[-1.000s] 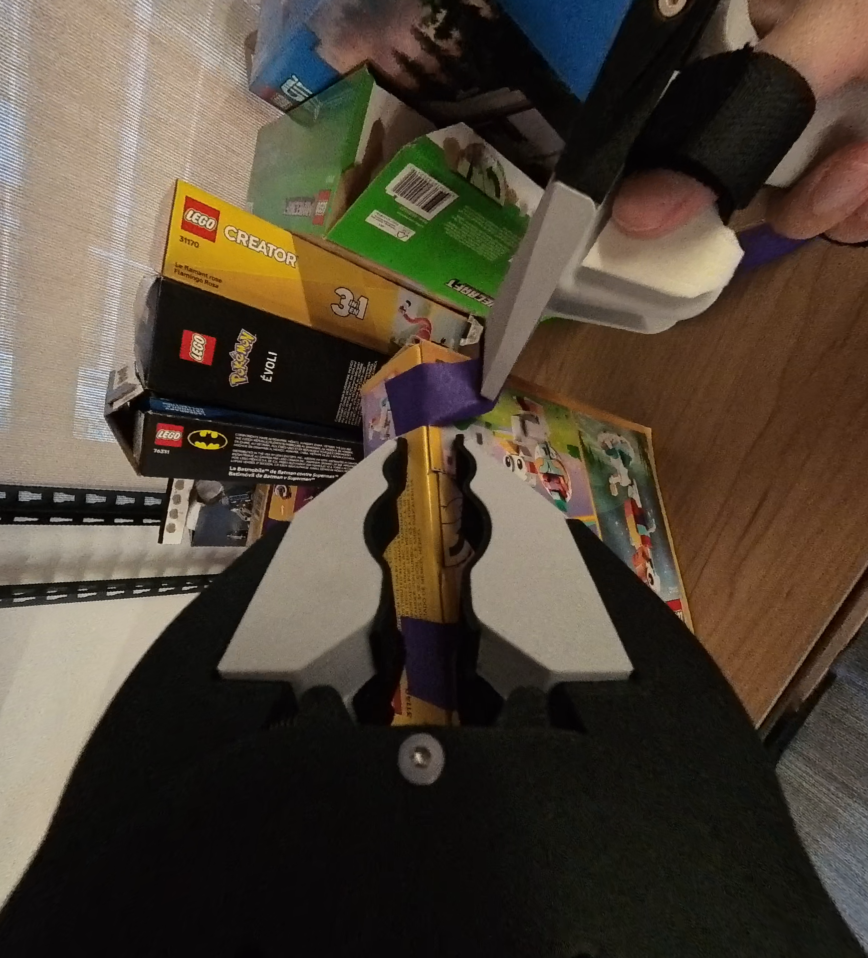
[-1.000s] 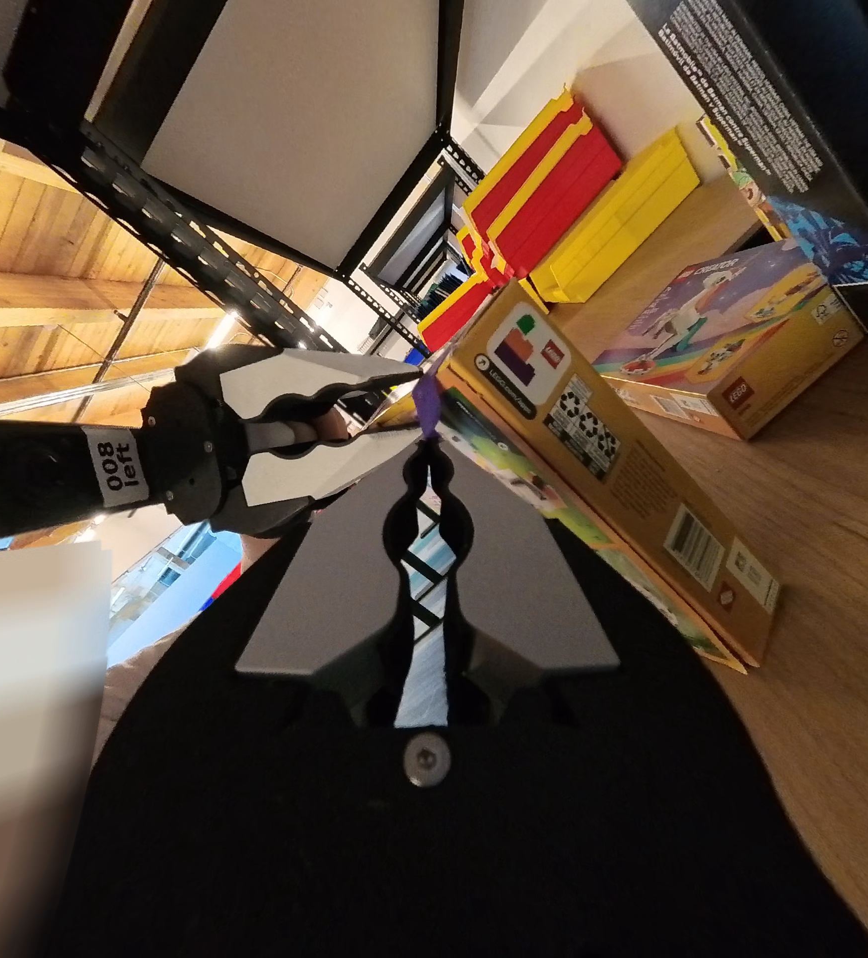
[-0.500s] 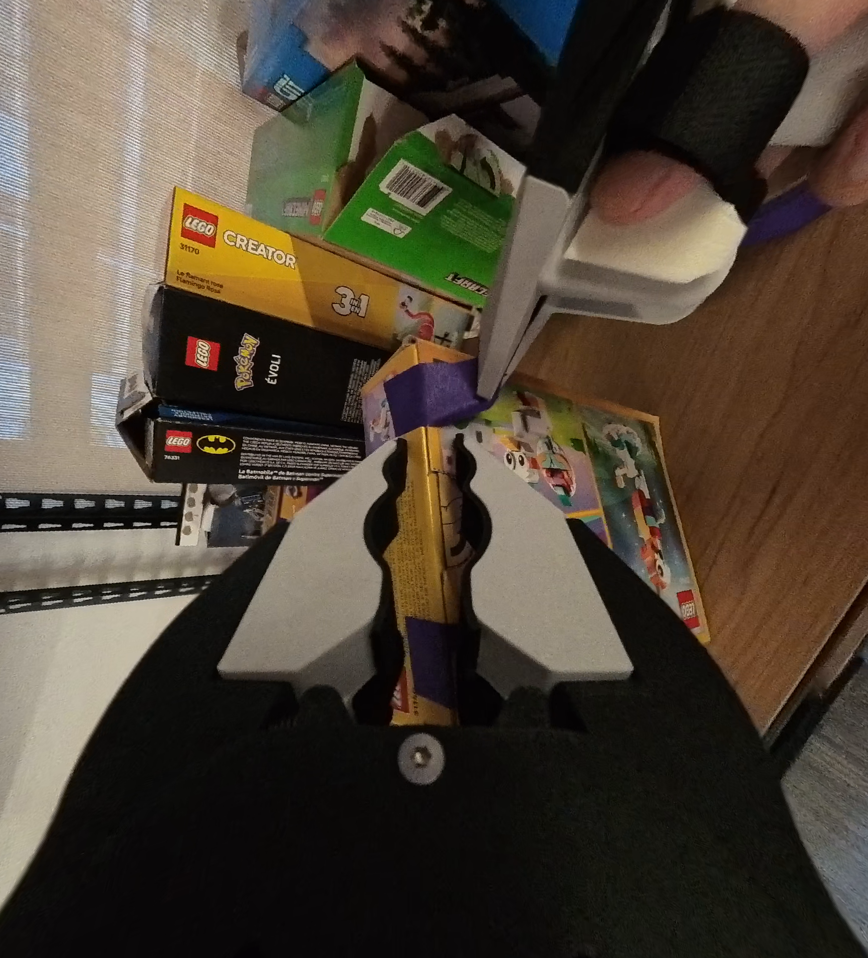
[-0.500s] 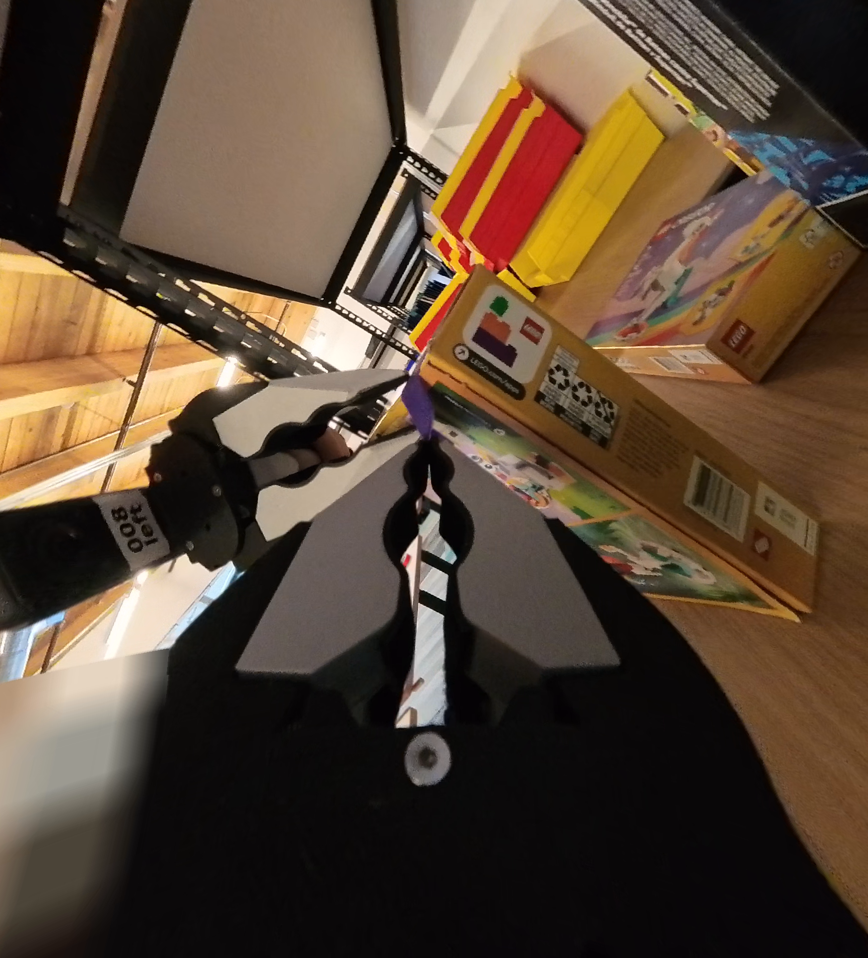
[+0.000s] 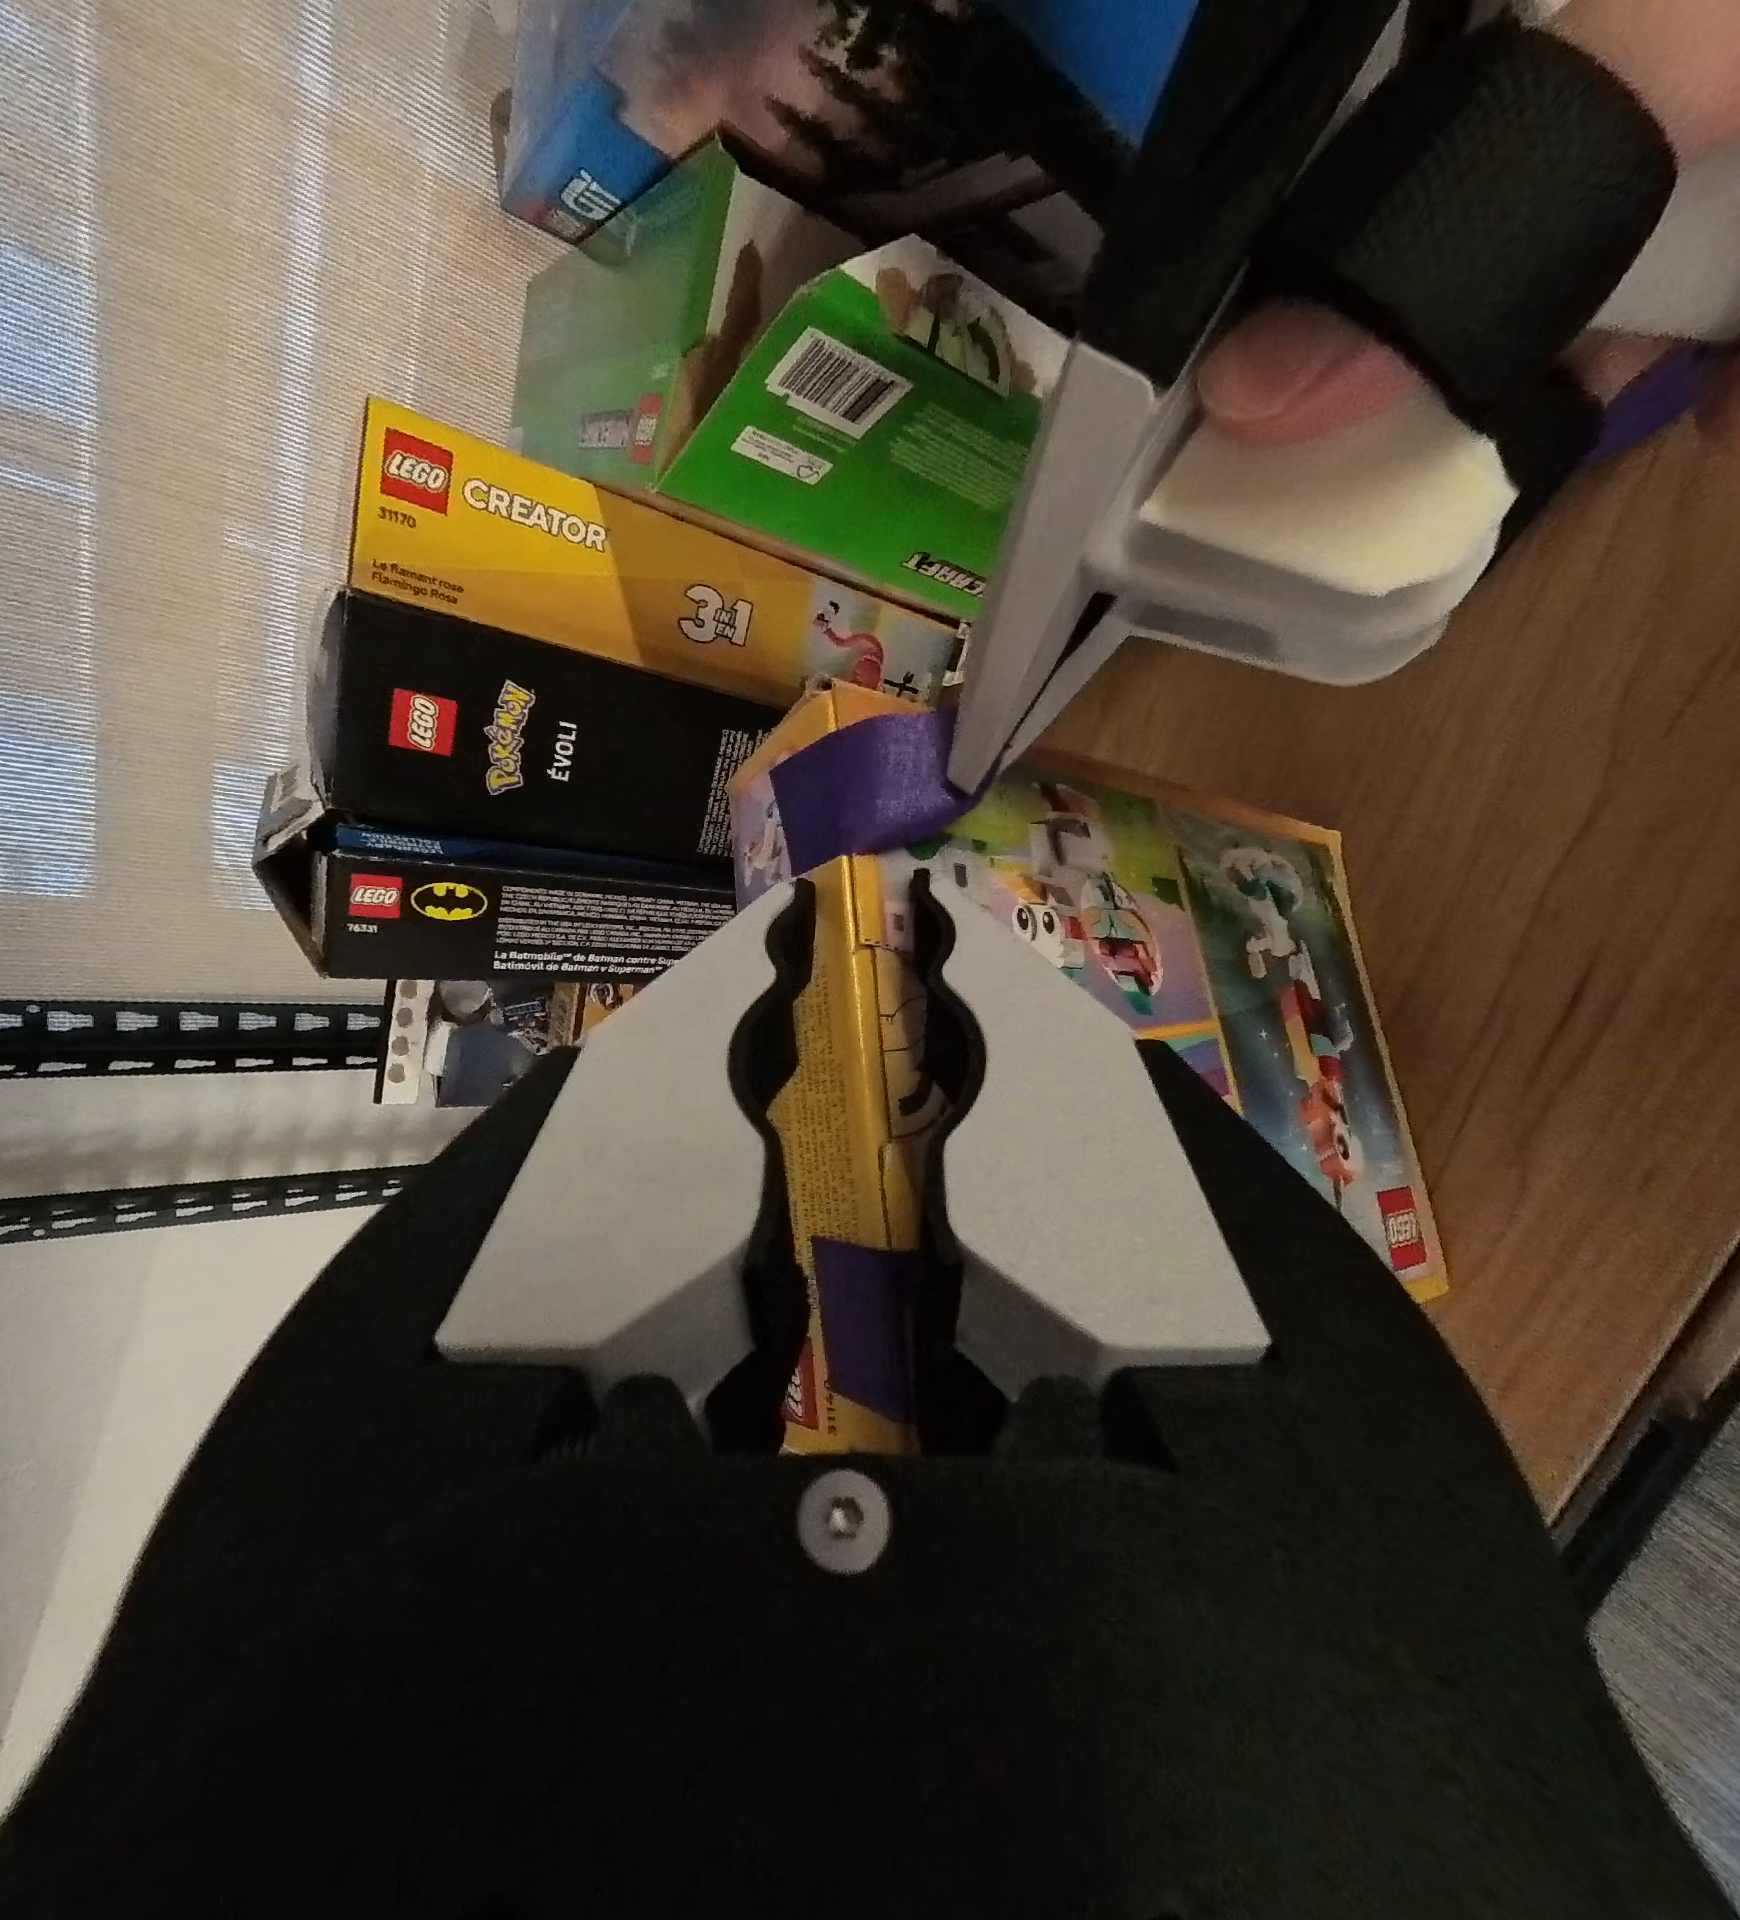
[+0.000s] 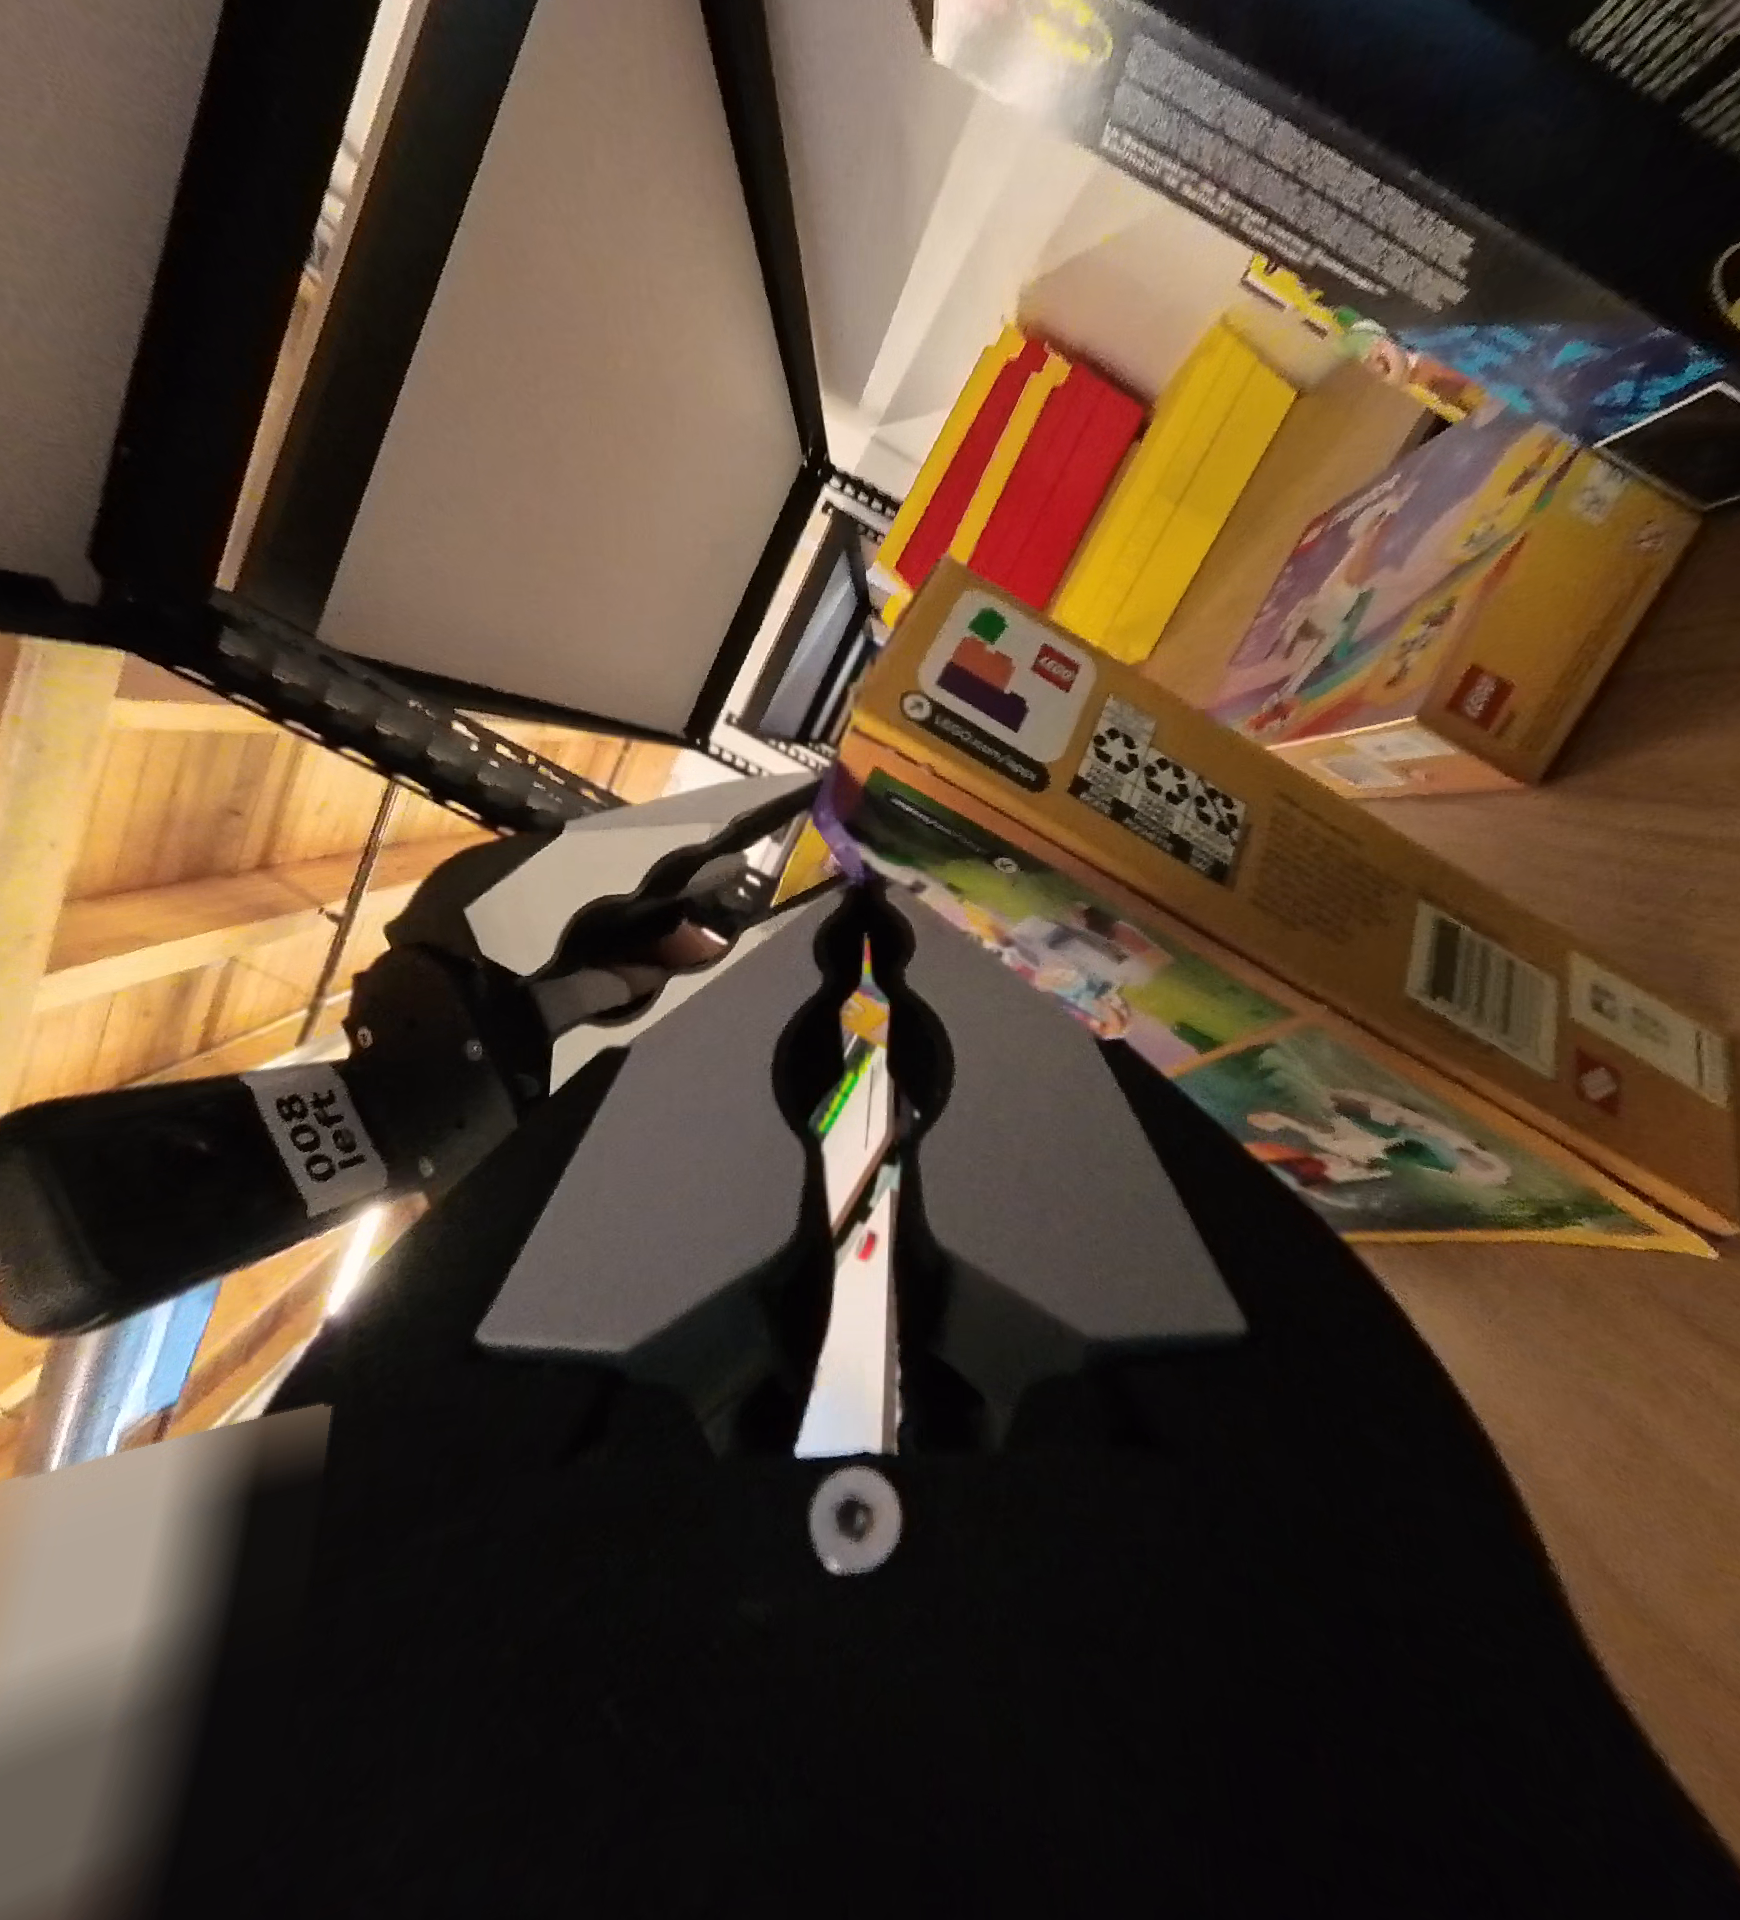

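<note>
Yellow toy box (image 5: 850, 1101), tilted up on one long edge off the tabletop (image 5: 1531, 831), its narrow side clamped between the left gripper (image 5: 861, 904) fingers, running the full length of the slot. Purple tape (image 5: 871, 784) wraps the box's far corner just past those fingertips; a second purple strip sits deep in the slot. Right gripper (image 6: 861, 883) fingers pressed together, pinching the loose end of that purple tape (image 6: 838, 831) at the corner. Box's lower edge rests on the wood. Behind the corner: stacked boxes, black box (image 5: 533, 727), yellow box (image 5: 585, 551), green box (image 5: 845, 457), close to the taped end. Tabletop edge lies to the right of the box; bare wood between. Another toy box (image 6: 1448, 623) stands farther back, well apart.
</note>
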Action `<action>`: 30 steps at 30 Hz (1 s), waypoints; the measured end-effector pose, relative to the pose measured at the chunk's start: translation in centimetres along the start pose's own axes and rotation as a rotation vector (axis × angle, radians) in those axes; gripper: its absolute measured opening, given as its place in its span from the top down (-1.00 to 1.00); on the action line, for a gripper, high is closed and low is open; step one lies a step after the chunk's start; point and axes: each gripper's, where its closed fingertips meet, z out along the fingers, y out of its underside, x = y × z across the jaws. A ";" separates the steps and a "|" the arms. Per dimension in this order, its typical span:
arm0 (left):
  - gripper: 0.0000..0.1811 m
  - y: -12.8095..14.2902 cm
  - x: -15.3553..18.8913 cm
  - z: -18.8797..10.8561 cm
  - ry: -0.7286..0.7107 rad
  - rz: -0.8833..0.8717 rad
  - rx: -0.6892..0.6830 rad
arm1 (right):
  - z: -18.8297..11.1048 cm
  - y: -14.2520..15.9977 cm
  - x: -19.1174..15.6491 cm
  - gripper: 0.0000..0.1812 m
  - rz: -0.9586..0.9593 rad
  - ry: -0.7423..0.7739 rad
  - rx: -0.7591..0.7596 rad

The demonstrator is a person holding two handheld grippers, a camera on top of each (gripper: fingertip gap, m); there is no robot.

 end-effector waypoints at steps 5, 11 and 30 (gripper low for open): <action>0.81 0.0 0.0 0.0 0.003 -0.001 0.016 | -0.1 0.0 -0.2 1.00 -0.104 -0.027 0.051; 0.81 -0.1 0.1 0.0 0.007 0.000 0.030 | -0.4 0.4 -1.1 0.79 -0.315 -0.030 0.064; 0.81 -0.1 0.0 0.1 -0.003 -0.004 0.026 | -1.6 -0.5 -0.4 0.31 -0.039 -0.079 0.231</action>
